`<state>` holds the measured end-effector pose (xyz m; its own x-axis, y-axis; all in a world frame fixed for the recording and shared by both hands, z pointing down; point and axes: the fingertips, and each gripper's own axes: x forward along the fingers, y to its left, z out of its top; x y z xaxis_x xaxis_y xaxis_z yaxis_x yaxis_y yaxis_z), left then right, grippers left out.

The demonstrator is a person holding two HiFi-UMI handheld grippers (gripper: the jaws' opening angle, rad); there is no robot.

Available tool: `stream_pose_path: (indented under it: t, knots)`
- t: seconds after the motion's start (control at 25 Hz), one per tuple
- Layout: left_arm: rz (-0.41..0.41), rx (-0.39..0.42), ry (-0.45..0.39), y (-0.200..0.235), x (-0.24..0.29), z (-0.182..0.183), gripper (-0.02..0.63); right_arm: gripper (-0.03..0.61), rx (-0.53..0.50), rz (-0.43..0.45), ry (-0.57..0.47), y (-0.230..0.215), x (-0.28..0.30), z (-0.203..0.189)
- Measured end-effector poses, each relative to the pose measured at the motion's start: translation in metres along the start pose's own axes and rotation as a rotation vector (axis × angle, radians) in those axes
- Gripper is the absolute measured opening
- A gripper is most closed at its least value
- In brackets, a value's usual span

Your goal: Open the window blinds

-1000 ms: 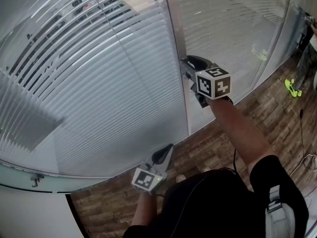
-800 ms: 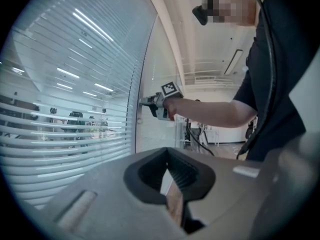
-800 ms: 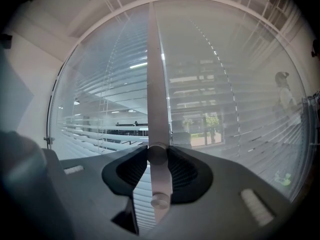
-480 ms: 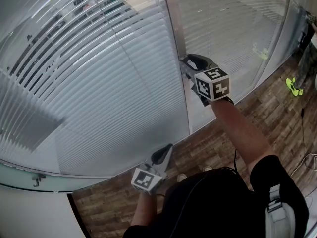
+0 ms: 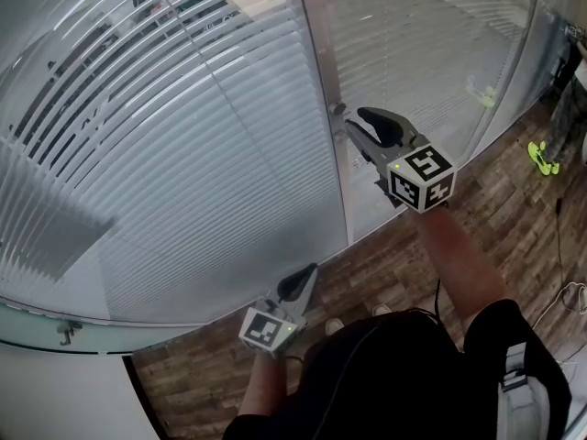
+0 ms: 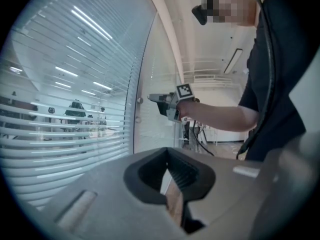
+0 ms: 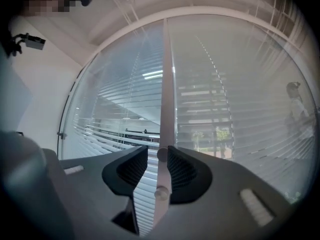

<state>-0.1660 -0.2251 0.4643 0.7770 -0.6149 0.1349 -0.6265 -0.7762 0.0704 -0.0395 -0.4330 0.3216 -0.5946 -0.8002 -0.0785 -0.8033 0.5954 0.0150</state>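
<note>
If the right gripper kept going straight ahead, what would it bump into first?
Probably a round knob on the window post, lined up between the right gripper's jaws, which have just been closing on nothing.

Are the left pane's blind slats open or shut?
Partly open: the left blind has see-through gaps between its upper slats; its lower slats look closed.

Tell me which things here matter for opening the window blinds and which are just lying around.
For the job: window blinds; round knob on the frame post, likely their control.
Lying about: neon-yellow item on the wood floor; white cable at the right edge.
</note>
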Motion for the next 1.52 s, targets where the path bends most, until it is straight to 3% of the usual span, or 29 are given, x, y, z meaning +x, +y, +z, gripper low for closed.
stream_pose_path:
  t: [0.16,0.32,0.48,0.56,0.96,1.52]
  knots:
    - [-0.012,0.007,0.006,-0.004,0.006,0.001,0.005,0.064,-0.022,0.084,-0.070,0.014,-0.034,0.012]
    - [-0.018,0.017,0.005,-0.008,0.014,0.004,0.005,0.038,-0.076,0.134,-0.113,0.024,-0.070,0.014]
    - [-0.032,0.030,0.004,-0.016,0.024,0.006,0.005,0.021,-0.208,0.175,-0.030,0.030,-0.105,-0.019]
    - [-0.035,0.029,0.003,-0.020,0.028,0.004,0.004,0.021,-0.225,0.193,0.005,0.031,-0.126,-0.040]
    - [-0.042,0.038,0.005,-0.042,0.056,-0.004,0.004,0.007,-0.057,0.281,-0.004,0.055,-0.187,-0.101]
    - [0.000,0.044,-0.009,-0.073,0.093,0.010,0.005,0.006,0.022,0.406,-0.005,0.029,-0.216,-0.093]
